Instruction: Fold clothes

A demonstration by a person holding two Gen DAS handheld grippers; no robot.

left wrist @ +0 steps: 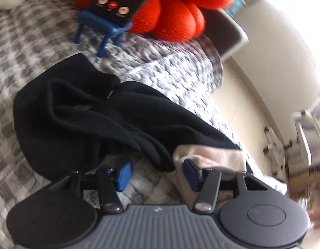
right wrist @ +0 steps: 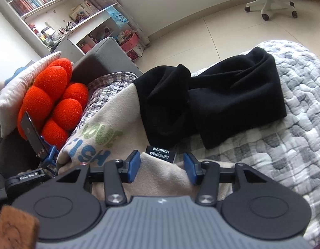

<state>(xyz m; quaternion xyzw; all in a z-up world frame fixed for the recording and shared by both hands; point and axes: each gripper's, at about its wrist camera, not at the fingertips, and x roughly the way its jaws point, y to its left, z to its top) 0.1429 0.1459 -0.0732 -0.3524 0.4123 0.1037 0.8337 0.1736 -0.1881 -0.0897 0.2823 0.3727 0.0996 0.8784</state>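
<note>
A beige sweatshirt (right wrist: 118,112) with green and blue lettering lies on the checked quilt (right wrist: 294,145). Its black sleeves (right wrist: 222,95) are bunched across it. My right gripper (right wrist: 162,167) hovers open over the collar, just short of the black neck label (right wrist: 161,151). Beige cloth lies between its blue pads (right wrist: 135,165), and they do not press it. In the left wrist view the black cloth (left wrist: 87,120) is heaped ahead. My left gripper (left wrist: 157,174) stands open low over the quilt (left wrist: 35,41). One pad (left wrist: 190,173) rests at the edge of the beige cloth (left wrist: 213,151).
An orange knotted cushion (right wrist: 54,101) leans against the grey sofa arm (right wrist: 101,58), with a phone on a blue stand (left wrist: 110,6) in front of it. The quilt drops off to a tiled floor (right wrist: 201,31). A bookshelf (right wrist: 56,10) and a chair base (right wrist: 270,2) stand beyond.
</note>
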